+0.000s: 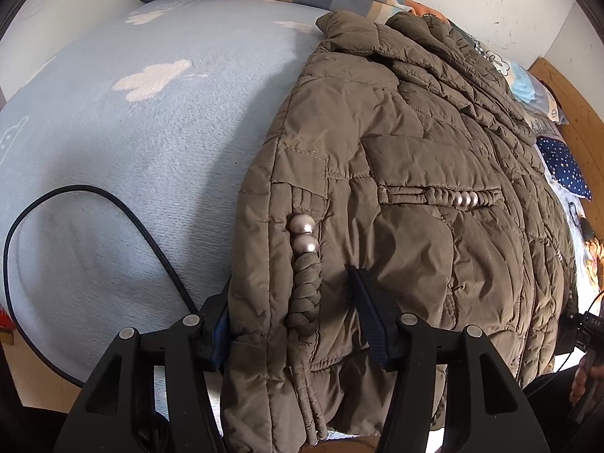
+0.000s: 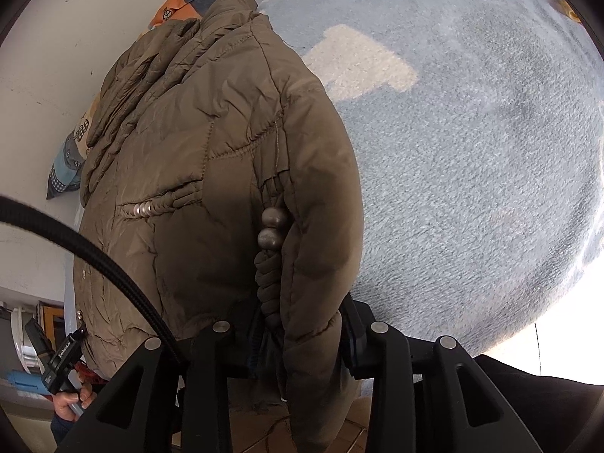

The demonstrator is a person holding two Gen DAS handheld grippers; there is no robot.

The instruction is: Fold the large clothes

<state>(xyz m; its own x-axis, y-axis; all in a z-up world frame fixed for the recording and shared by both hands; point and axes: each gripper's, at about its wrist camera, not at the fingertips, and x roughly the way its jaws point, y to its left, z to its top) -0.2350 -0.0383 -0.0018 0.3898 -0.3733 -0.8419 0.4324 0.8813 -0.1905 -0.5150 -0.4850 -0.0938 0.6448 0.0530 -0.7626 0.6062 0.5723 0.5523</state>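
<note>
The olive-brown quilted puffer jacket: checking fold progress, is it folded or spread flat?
Partly folded: the olive-brown quilted puffer jacket is a narrow doubled stack on the light blue fleece blanket, its hem overhanging the near edge.

- Quilted jackets (image 1: 396, 173): one, olive-brown.
- Grippers: two, the left gripper (image 1: 298, 324) and the right gripper (image 2: 302, 336).
- Large metallic beads (image 1: 302, 234) on the near braided cord: two.
- Braided cords (image 1: 304, 290) on the jacket: two visible.
- Light-blue blankets (image 1: 132, 151): one.
- Black cables (image 1: 113, 200): one per view.
</note>
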